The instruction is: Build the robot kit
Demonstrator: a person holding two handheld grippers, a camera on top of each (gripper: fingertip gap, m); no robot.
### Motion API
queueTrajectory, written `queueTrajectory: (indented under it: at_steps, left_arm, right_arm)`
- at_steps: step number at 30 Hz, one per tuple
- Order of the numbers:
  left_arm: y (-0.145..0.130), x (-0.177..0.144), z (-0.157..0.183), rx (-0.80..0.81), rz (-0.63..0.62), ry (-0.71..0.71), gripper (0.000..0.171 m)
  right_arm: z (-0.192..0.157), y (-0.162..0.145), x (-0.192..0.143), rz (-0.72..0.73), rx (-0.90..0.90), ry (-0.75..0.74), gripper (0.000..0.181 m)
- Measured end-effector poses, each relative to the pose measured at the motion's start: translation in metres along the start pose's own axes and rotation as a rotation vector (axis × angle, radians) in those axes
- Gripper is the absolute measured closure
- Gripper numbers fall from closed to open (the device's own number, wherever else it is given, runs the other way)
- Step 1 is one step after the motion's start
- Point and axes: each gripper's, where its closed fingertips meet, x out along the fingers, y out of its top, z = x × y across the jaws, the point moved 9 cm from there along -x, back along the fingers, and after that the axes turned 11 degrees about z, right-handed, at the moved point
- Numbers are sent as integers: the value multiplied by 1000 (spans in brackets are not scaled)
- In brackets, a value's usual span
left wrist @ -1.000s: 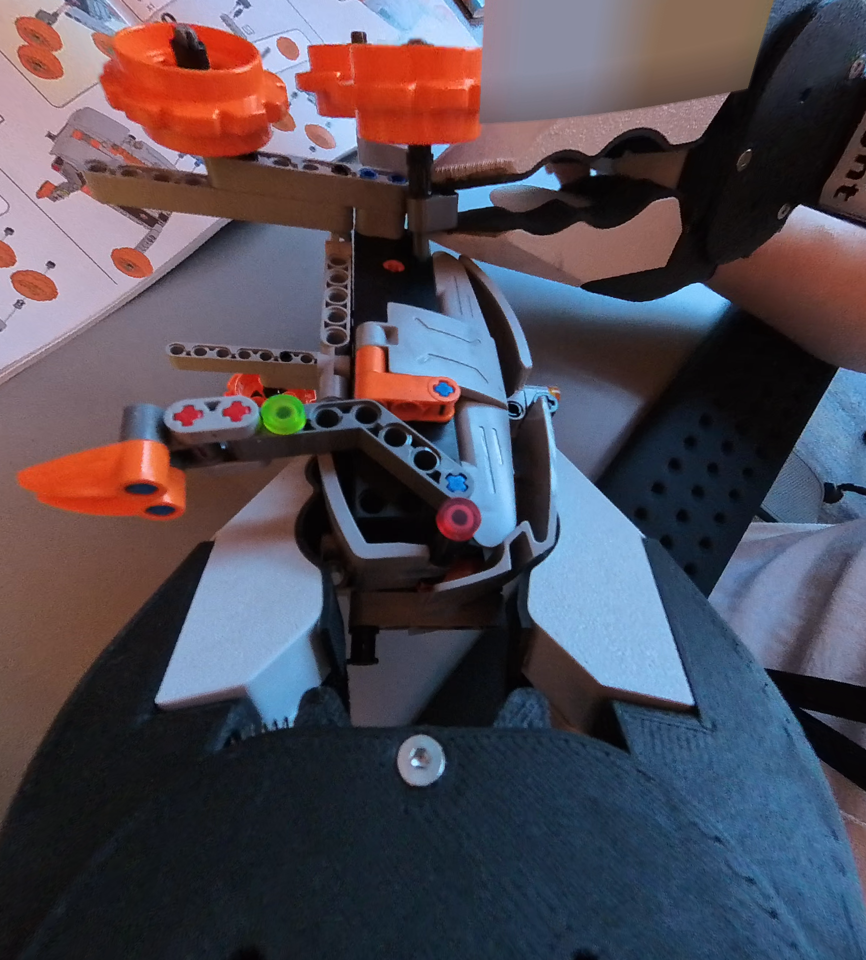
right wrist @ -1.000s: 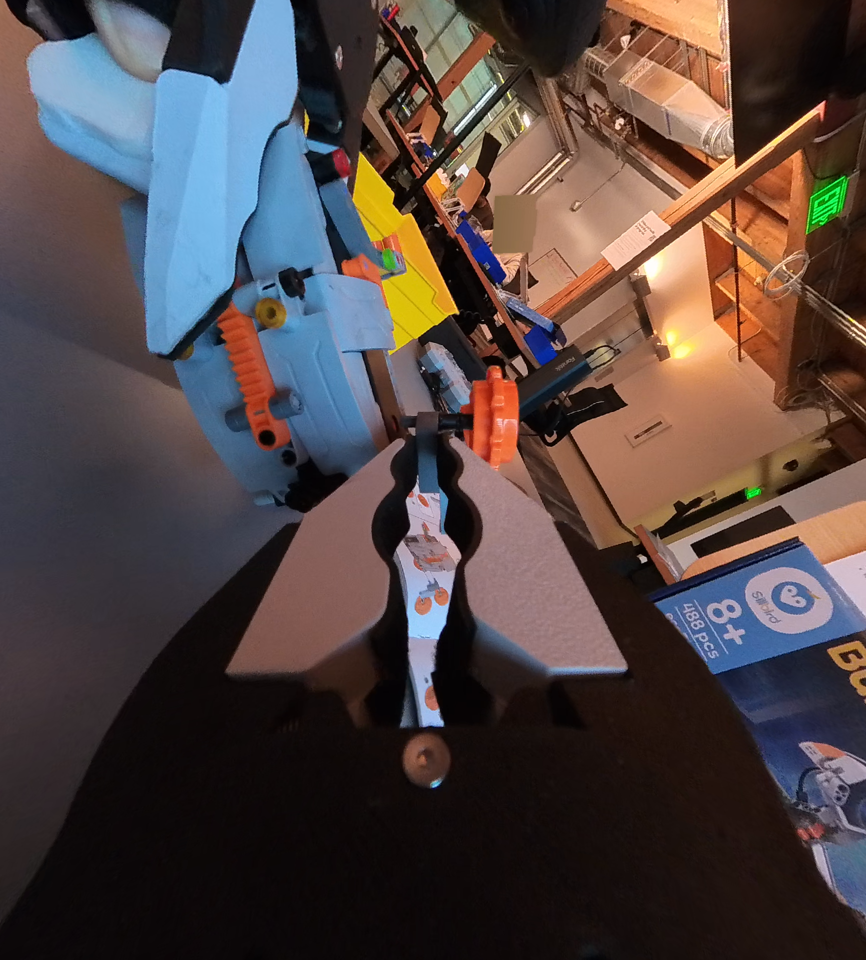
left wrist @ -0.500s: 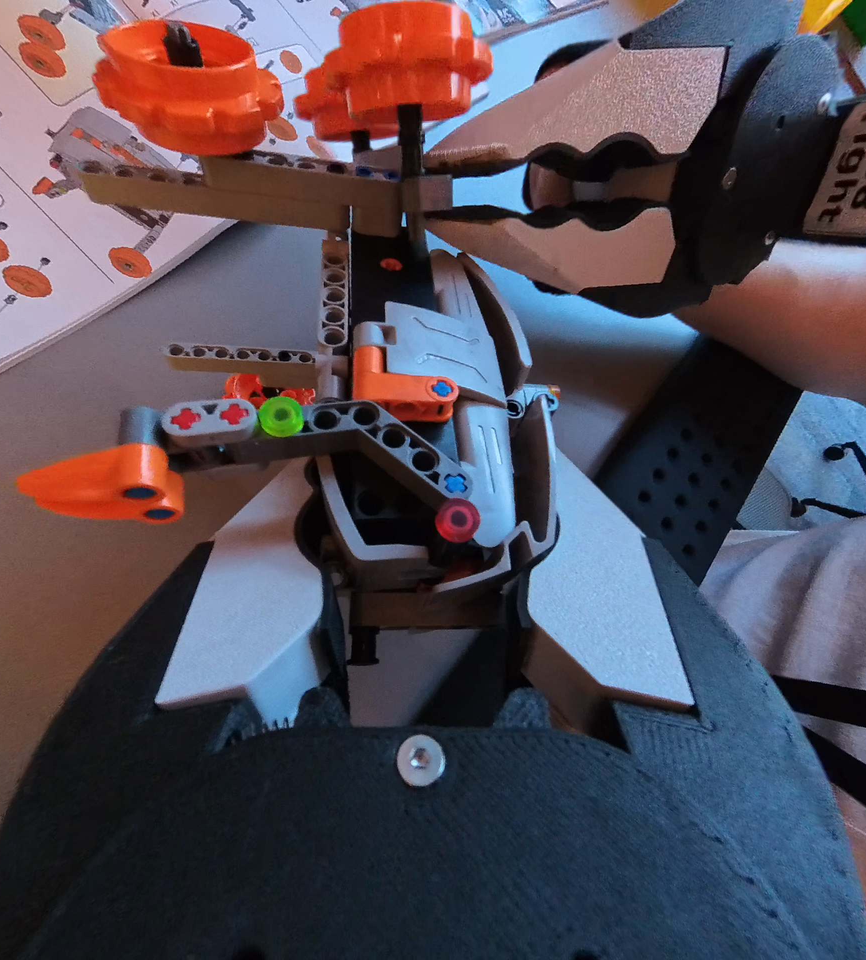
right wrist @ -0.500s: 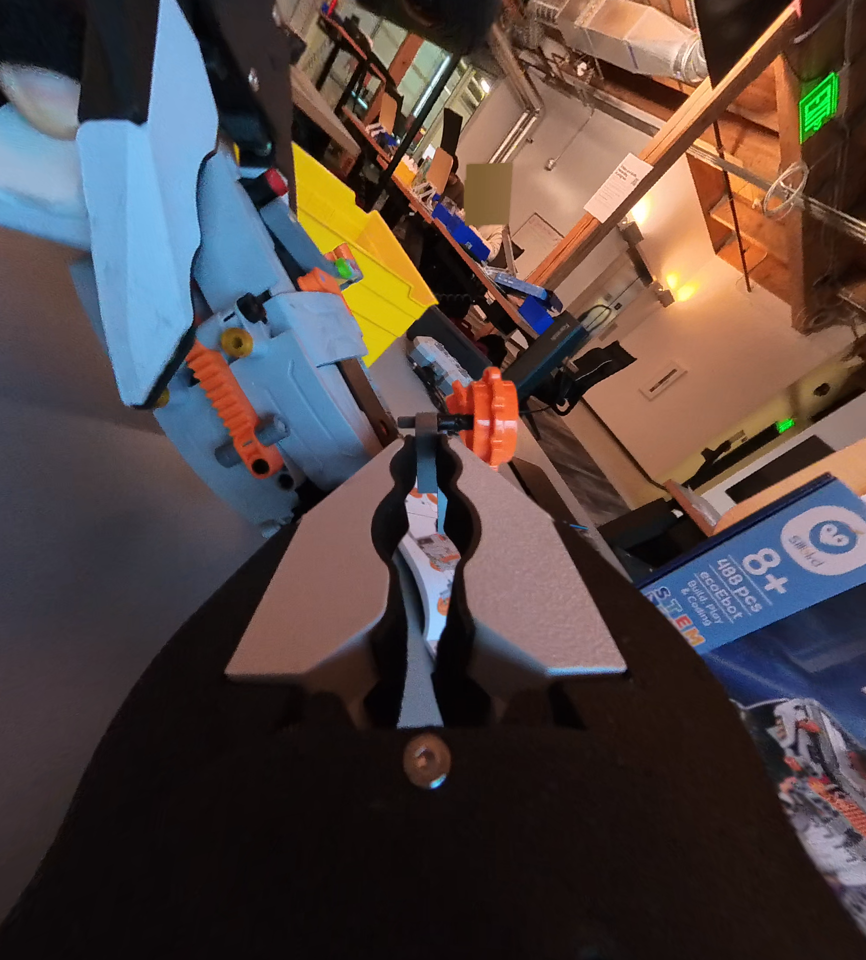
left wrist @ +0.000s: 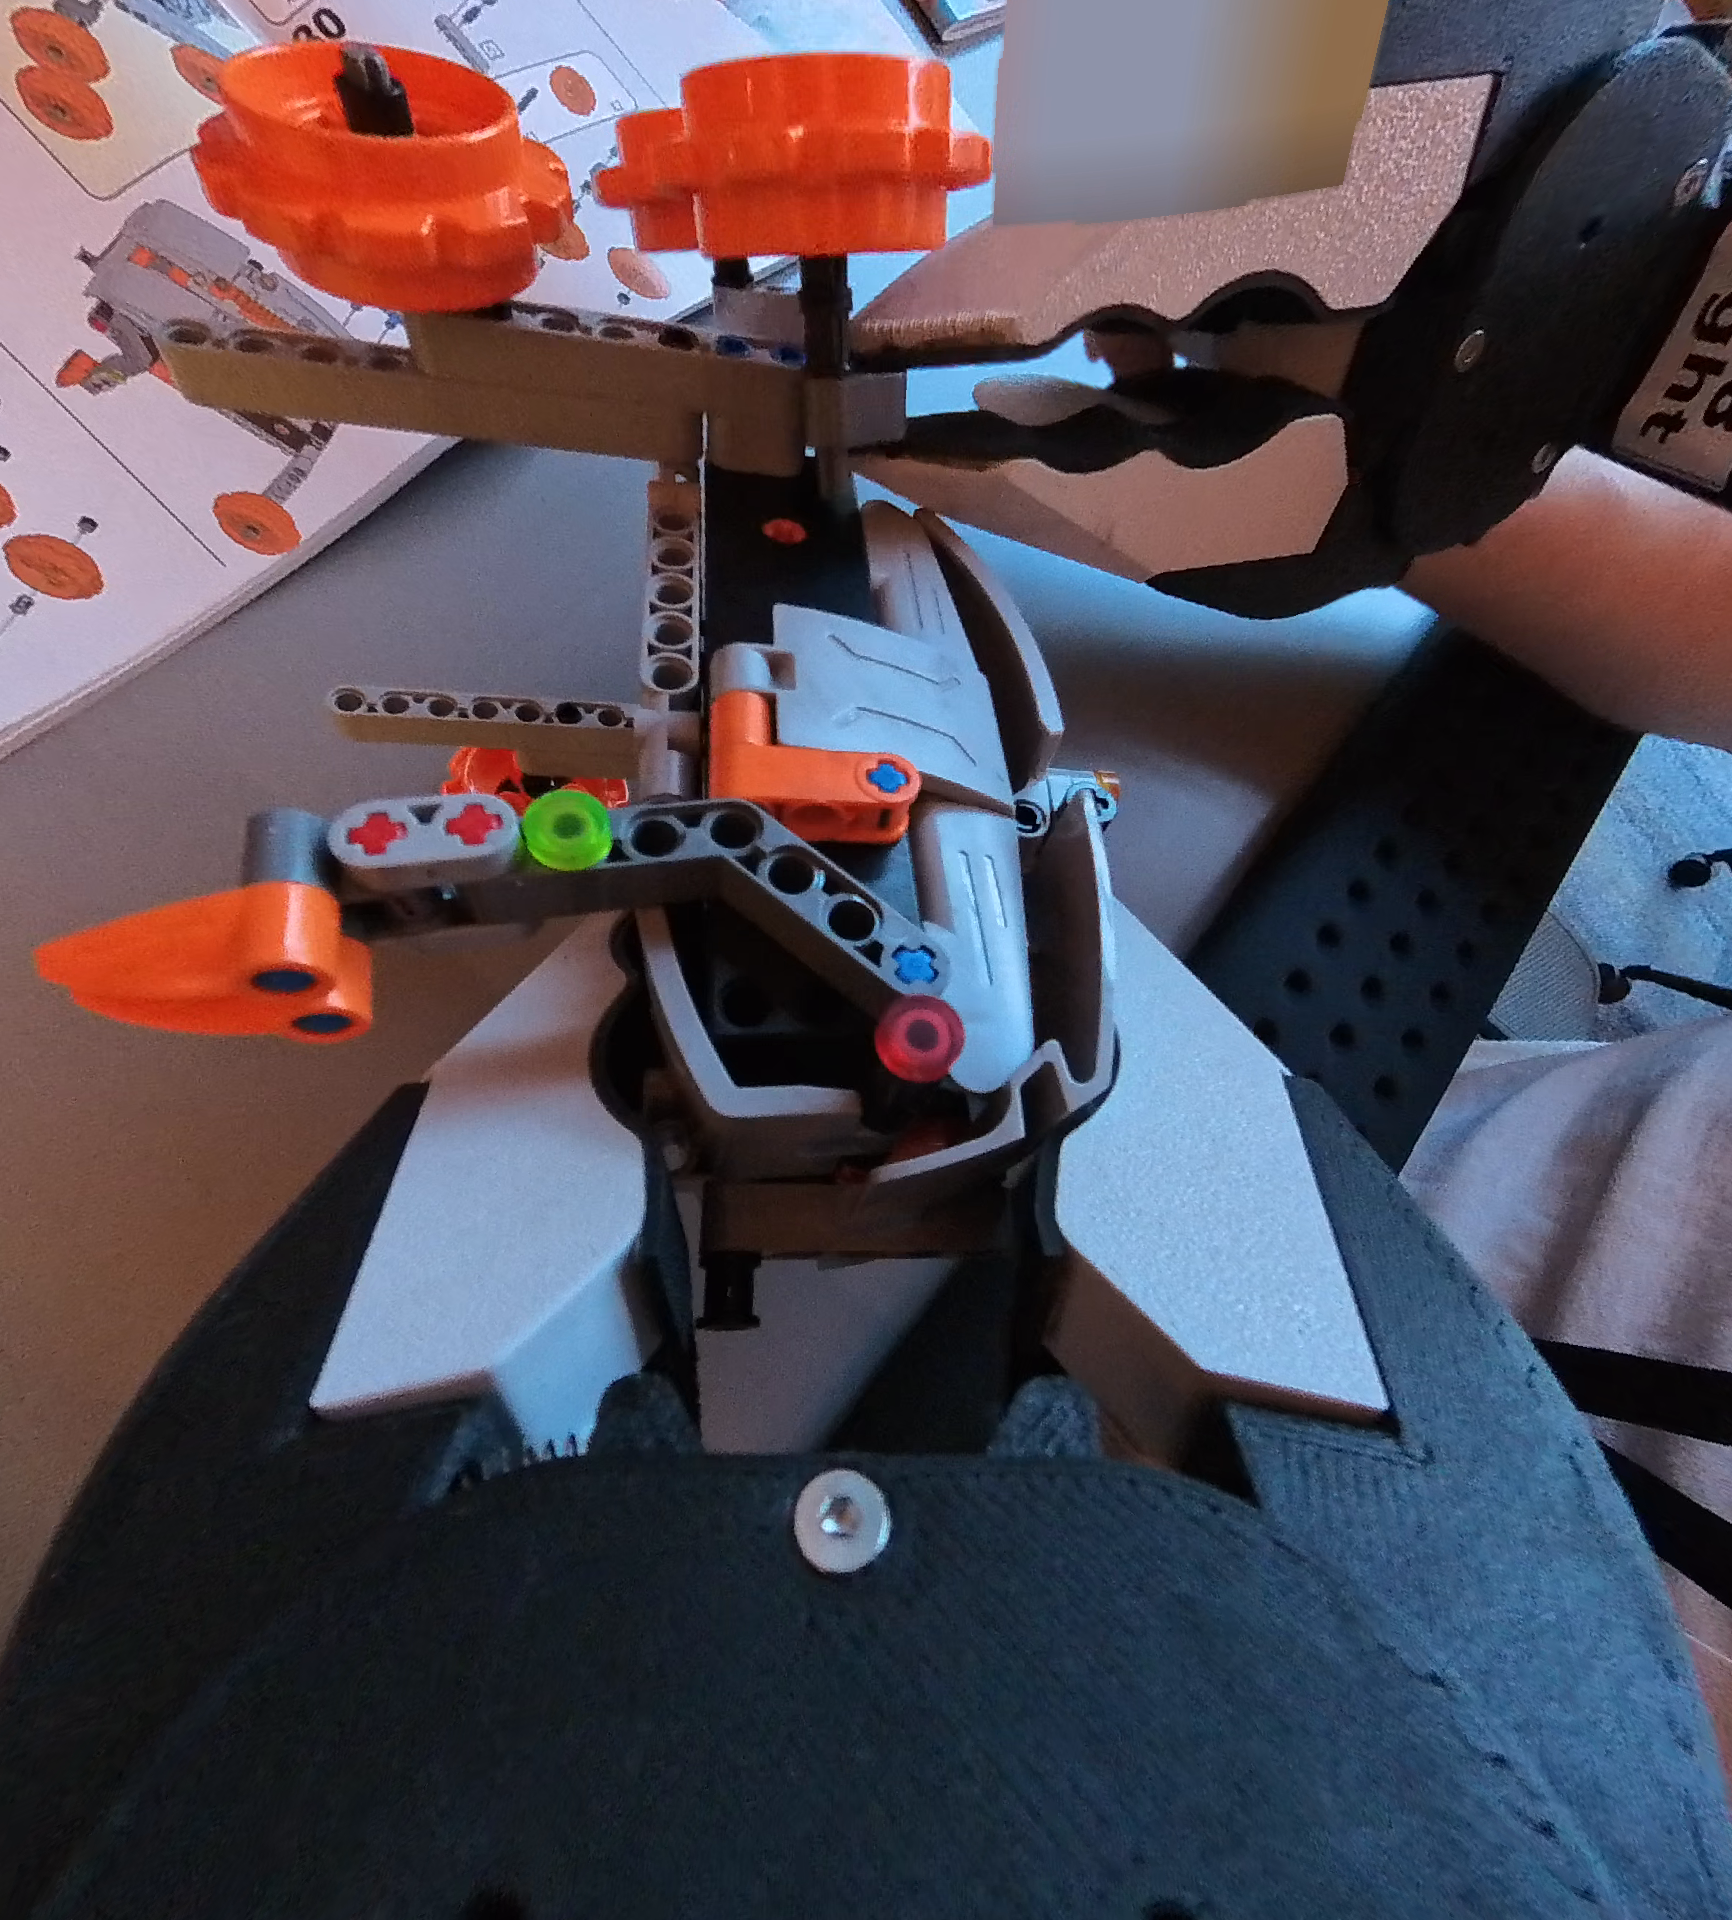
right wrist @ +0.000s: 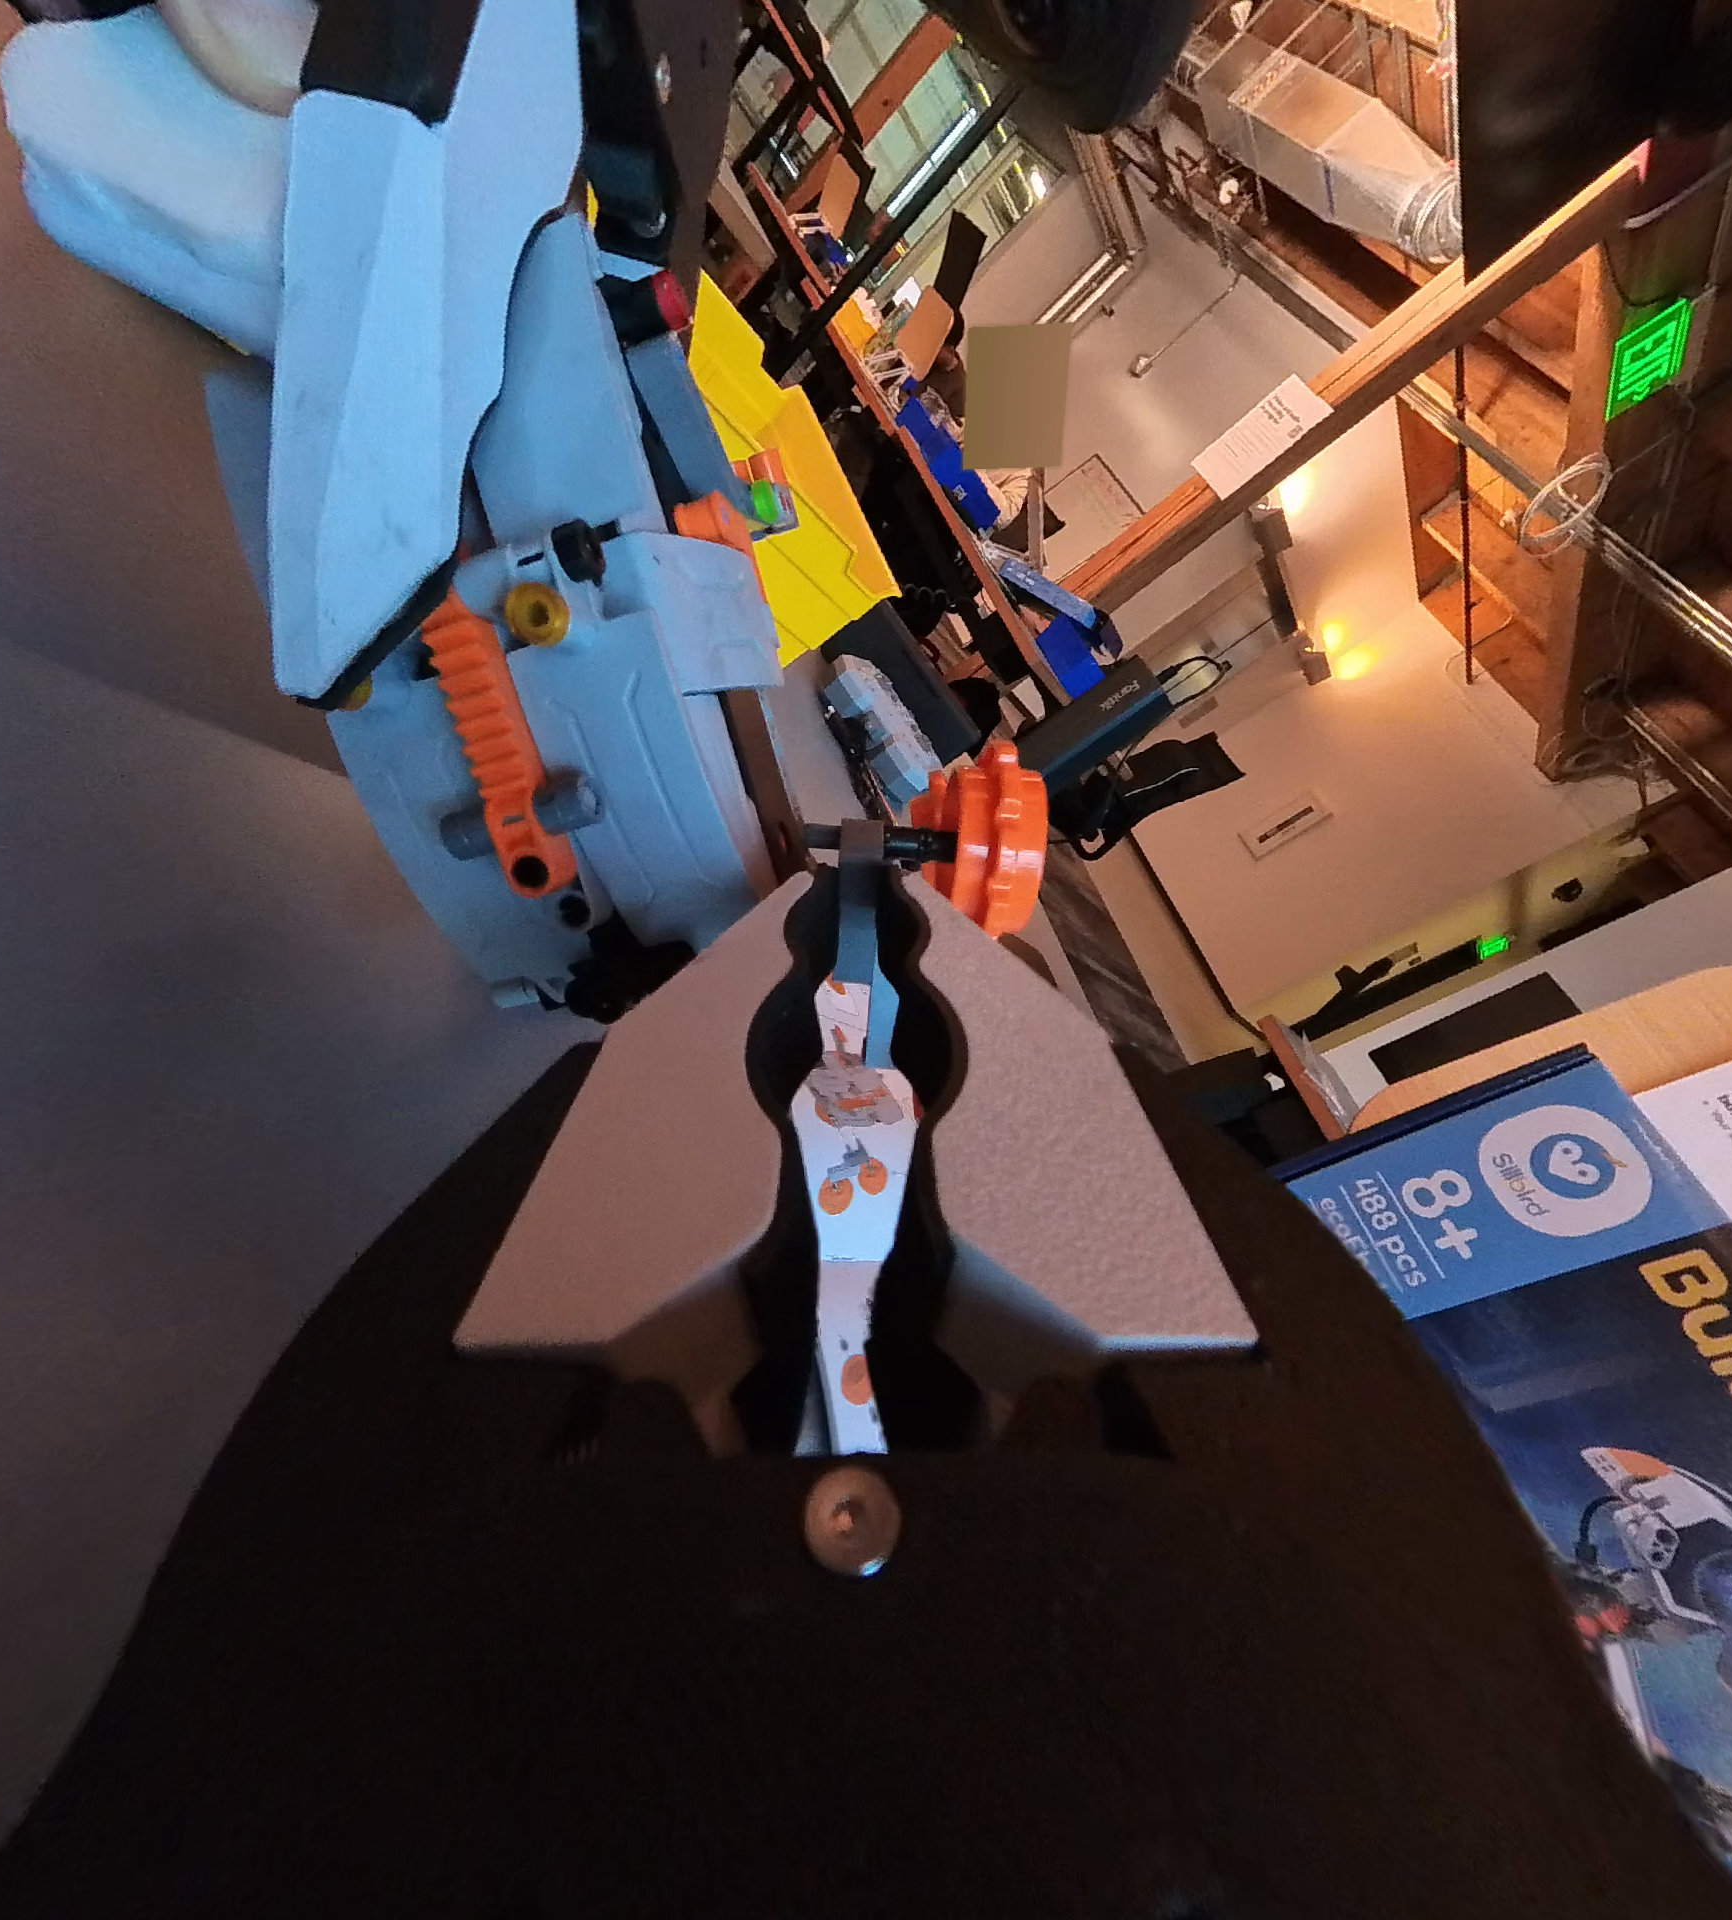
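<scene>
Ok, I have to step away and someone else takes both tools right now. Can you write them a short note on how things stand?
Left tool: shut on the grey and orange toy model, gripping its near end above the grey table.
Right tool: shut on a small grey connector on the black axle of one orange wheel, at the model's far beam.
Done: another orange wheel sits on that beam.
Nearby: instruction booklet under the far end, kit box to the right.
Left: I cannot tell whether the connector is seated.

The toy model (left wrist: 841, 852) sits above the table (left wrist: 62, 1195) — booklet (left wrist: 62, 436) behind-left (box (right wrist: 1620, 1403) to the right).
</scene>
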Motion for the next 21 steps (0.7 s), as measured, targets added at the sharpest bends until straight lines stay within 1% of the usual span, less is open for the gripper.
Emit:
queueTrajectory:
  at_steps: [16,21]
  left_arm:
    - [-1,0,-1,10,-2,18,94]
    - [-3,0,-2,9,4,16,94]
  right_arm:
    - [-3,2,2,-24,-125,31,173]
    - [-3,2,3,-16,-139,37,173]
